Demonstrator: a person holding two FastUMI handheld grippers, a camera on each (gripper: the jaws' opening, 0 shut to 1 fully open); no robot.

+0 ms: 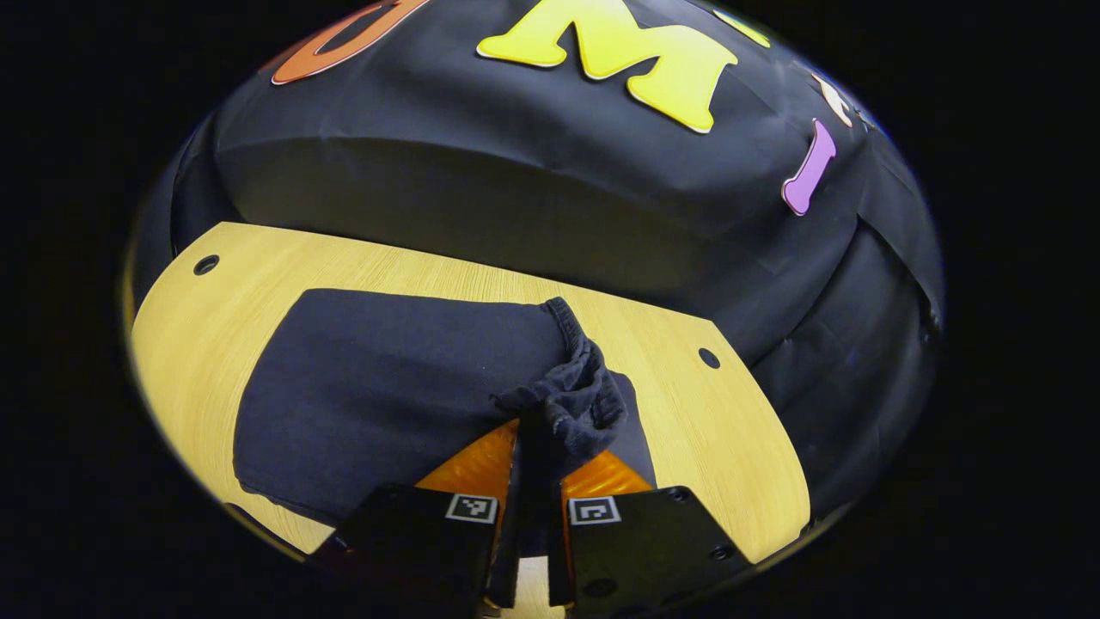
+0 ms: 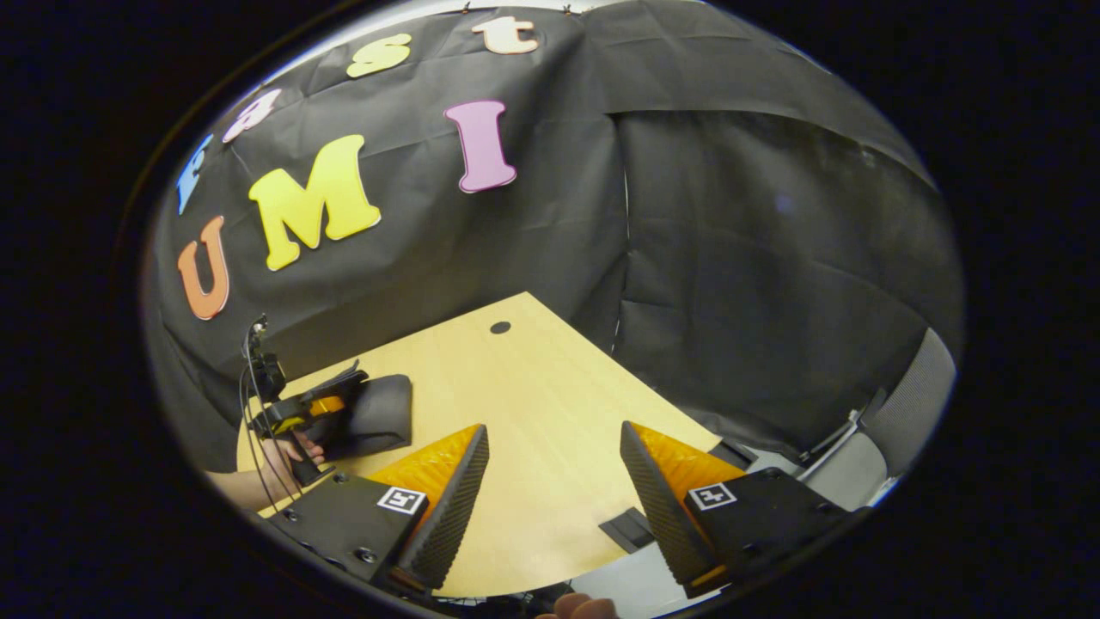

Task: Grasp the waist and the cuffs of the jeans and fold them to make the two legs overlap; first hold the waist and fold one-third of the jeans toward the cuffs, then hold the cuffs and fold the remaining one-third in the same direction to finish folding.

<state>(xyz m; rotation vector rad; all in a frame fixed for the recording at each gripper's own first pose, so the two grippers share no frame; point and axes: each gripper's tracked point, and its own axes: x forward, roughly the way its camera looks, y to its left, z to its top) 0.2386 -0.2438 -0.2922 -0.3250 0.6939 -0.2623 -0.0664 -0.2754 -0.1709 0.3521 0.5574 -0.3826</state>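
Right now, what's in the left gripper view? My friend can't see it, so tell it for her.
The left gripper is shut on a bunched-up corner of dark navy jeans, lifting it a little. The rest of the jeans lie folded flat on a pale wooden table, with the booth's black cloth wall behind.

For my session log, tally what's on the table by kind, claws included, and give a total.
Jeans: 1, dark, folded, one end pinched in the left claw
Claws: 2, the left one plus the open right claw
Total: 3
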